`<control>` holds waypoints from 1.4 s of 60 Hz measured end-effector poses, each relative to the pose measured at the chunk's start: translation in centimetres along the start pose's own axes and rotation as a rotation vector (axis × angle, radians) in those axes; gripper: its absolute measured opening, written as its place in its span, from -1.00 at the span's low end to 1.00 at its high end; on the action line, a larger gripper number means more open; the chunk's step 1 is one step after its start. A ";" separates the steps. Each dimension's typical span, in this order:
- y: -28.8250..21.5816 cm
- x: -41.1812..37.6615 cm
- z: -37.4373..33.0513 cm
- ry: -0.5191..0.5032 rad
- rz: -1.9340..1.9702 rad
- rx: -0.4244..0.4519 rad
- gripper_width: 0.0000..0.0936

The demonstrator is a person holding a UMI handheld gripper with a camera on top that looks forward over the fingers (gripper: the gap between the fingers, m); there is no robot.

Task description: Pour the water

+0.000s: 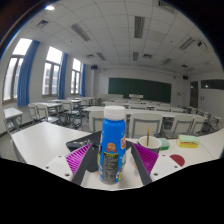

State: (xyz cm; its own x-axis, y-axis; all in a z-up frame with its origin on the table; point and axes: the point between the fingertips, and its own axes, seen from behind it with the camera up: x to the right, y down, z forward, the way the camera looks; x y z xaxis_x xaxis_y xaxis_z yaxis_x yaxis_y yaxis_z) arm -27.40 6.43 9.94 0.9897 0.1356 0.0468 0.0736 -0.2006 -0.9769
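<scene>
A plastic bottle [113,145] with a blue cap and a blue and yellow label stands upright on the white table [40,140], between my fingers. My gripper [113,150] is open. The left pad [83,158] and the right pad [142,158] flank the bottle, with a narrow gap at each side. A green cup [148,143] stands just beyond the right finger, partly hidden by it.
A yellow and green sponge [187,143] lies to the right of the cup, with a white object [180,160] nearer to me. A dark object [78,145] lies beyond the left finger. Rows of desks and chairs [150,122] fill the room behind, up to a green chalkboard [138,88].
</scene>
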 end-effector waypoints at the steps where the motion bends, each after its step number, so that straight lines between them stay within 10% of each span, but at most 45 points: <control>1: -0.1 -0.1 0.6 0.007 0.002 -0.001 0.77; 8: 0.8 1.2 3.0 0.026 0.010 -0.015 0.71; 10: 1.0 2.2 2.8 0.059 -0.015 -0.012 0.15; 24: 0.9 0.0 4.6 0.038 0.018 0.030 -0.25; 40: -5.8 -0.3 3.2 -0.102 0.489 0.210 -0.25; 59: -10.6 -3.6 5.6 -0.460 1.641 0.109 -0.26; 84: -9.2 -1.6 5.5 -0.392 1.992 0.044 -0.19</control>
State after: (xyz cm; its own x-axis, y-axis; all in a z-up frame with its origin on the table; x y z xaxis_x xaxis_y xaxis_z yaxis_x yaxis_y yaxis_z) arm -30.34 13.44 17.69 -0.3994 -0.0379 -0.9160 -0.8733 -0.2885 0.3927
